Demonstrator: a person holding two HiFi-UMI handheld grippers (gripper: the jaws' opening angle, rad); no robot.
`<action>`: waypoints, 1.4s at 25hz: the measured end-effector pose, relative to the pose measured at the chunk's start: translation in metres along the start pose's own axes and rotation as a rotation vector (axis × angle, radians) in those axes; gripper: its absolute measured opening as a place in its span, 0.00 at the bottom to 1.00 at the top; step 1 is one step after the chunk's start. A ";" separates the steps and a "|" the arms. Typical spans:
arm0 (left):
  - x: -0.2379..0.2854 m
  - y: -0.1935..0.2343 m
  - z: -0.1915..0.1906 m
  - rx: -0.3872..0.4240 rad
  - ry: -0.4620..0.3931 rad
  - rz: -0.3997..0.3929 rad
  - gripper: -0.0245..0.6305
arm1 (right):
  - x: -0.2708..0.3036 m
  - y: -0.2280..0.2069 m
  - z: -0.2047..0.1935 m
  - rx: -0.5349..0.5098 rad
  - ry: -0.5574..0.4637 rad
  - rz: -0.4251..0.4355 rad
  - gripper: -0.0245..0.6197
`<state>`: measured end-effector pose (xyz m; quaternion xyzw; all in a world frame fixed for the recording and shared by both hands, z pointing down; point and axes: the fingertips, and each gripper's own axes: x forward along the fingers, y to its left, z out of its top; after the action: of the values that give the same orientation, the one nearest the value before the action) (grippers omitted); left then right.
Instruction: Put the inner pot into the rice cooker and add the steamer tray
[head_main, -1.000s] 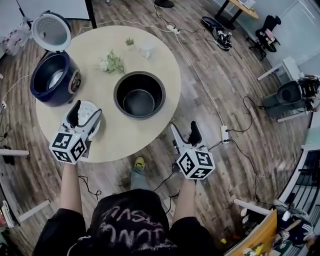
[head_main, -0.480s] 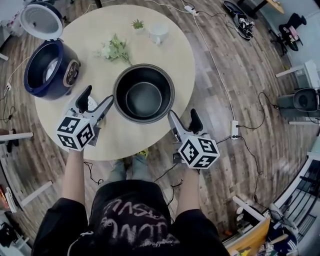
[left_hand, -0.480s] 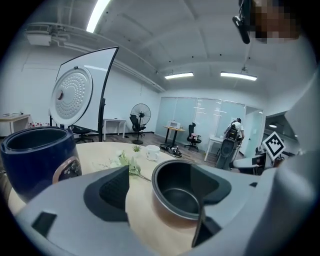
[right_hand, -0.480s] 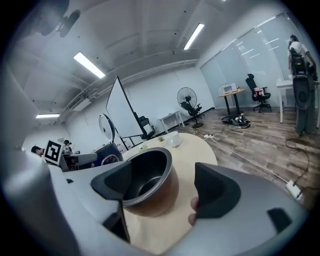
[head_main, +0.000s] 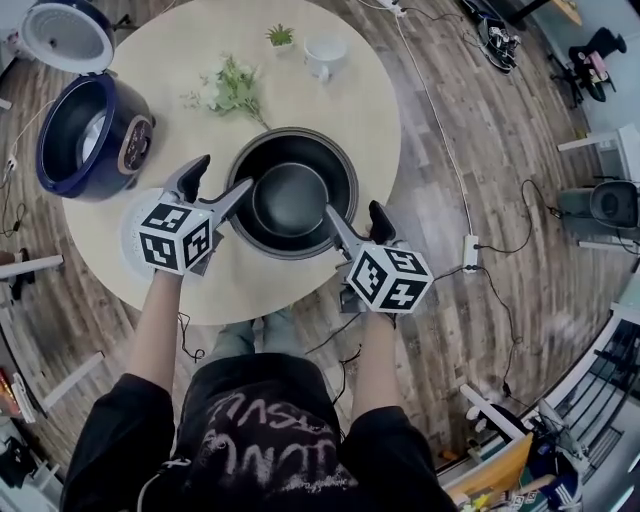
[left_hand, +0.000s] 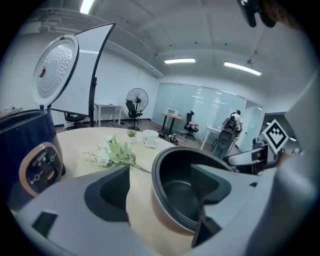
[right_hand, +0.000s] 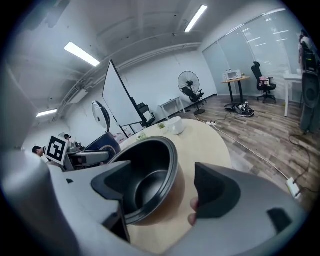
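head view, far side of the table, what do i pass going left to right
rice cooker → flower sprig → small potted plant → white cup

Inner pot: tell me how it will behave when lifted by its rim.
The inner pot looks like rigid metal, so it probably won't flex. Its glossy rim may slip when gripped. Wide and empty, it would likely tilt if lifted from one side; the left gripper and right gripper straddle opposite sides.
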<state>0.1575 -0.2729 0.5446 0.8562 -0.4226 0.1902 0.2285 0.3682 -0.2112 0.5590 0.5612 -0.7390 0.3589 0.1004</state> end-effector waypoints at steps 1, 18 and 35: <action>0.005 0.001 -0.003 -0.006 0.015 -0.003 0.62 | 0.006 0.000 -0.003 0.000 0.021 -0.001 0.65; 0.021 0.004 -0.032 -0.156 0.102 -0.033 0.20 | 0.022 -0.008 -0.025 -0.030 0.126 -0.071 0.25; -0.003 -0.003 -0.022 -0.240 0.017 0.060 0.15 | 0.004 -0.002 -0.020 -0.024 0.060 -0.091 0.20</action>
<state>0.1554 -0.2569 0.5606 0.8079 -0.4660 0.1522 0.3270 0.3631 -0.2012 0.5763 0.5820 -0.7136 0.3617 0.1457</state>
